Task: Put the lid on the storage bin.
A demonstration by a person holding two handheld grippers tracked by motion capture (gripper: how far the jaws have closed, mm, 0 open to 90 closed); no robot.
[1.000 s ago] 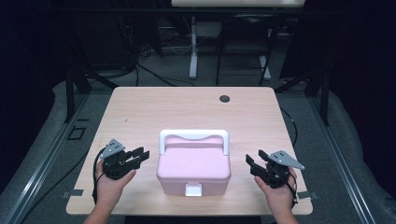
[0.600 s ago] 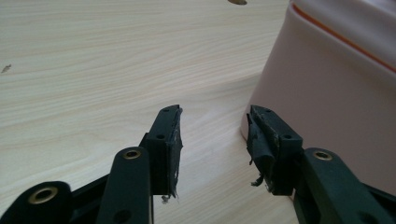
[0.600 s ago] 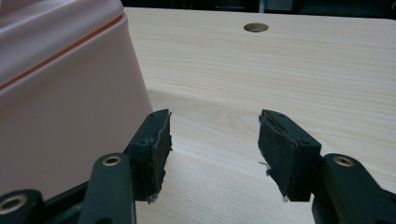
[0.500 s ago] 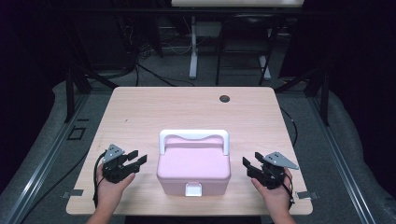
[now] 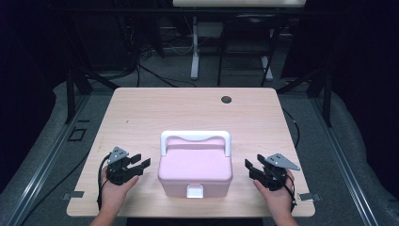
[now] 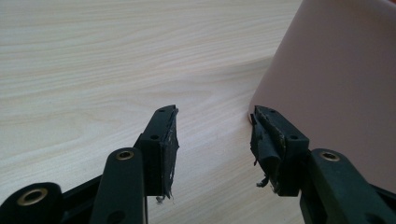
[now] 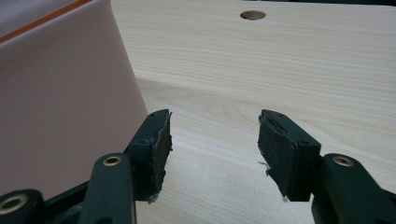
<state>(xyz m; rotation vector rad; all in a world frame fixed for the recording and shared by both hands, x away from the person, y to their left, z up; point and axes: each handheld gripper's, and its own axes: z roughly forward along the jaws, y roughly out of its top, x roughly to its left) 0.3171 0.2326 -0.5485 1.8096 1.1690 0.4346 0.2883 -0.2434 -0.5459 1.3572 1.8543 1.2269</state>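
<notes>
Two grippers flank pink box [image 5: 195,172], left gripper [image 5: 139,165] just widened, right gripper [image 5: 249,167] apart, both empty, bare table [image 5: 188,110] beyond

The table [image 5: 188,113] is evenly lit from above while the surroundings fall into darkness. Soft shadows, no glare; both gripper views blur slightly near the bottom edge.

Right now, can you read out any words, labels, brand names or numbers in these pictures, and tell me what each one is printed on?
No readable text in the pictures.
Pink box: plain lid and sides, no label or brand; its white front latch is blank.
Wooden table: only wood grain and a round cable hole.
Left gripper and right gripper: black parts with no markings to read.
</notes>
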